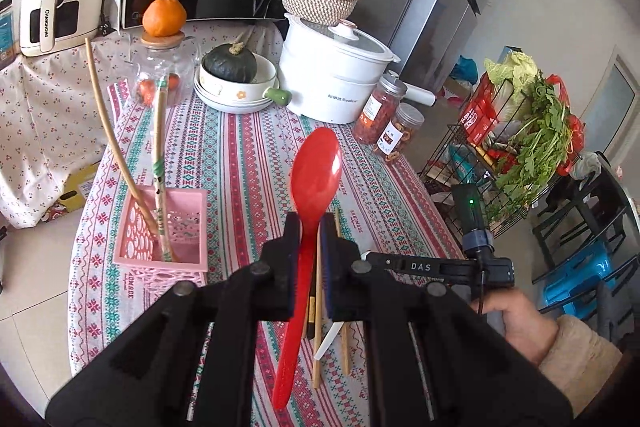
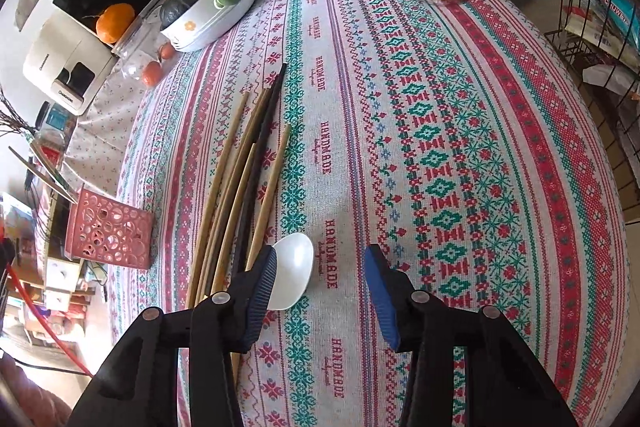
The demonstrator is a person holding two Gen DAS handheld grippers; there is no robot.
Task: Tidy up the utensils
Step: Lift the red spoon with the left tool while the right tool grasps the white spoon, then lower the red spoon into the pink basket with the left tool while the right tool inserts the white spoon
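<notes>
Left hand-held gripper (image 1: 309, 247) is clamped on the red spoon (image 1: 310, 211), pads pinching the handle just below the bowl. Spoon is lifted off the table (image 1: 248, 155), bowl pointing away from the camera, handle tail hanging back toward it.

Pink basket (image 1: 164, 231) sits on the table left of the spoon, well apart from it. Two chopsticks (image 1: 158, 163) already stand in it, leaning out the top.

Right hand-held gripper (image 2: 320, 287) is wide open, nothing between the pads, hovering low over the patterned tablecloth (image 2: 440, 147). White spoon (image 2: 290, 273) lies on the cloth, its bowl partly behind the left pad; can't tell if they touch.

Loose bundle of wooden and black chopsticks (image 2: 244, 179) lies on the cloth just left of the white spoon, tips pointing toward the far side. From the right wrist view the pink basket stands further left, near the table edge.

White cooker (image 1: 332, 79), bowl with a squash (image 1: 230, 67) and two jars (image 1: 394, 123) sit at the far side.
</notes>
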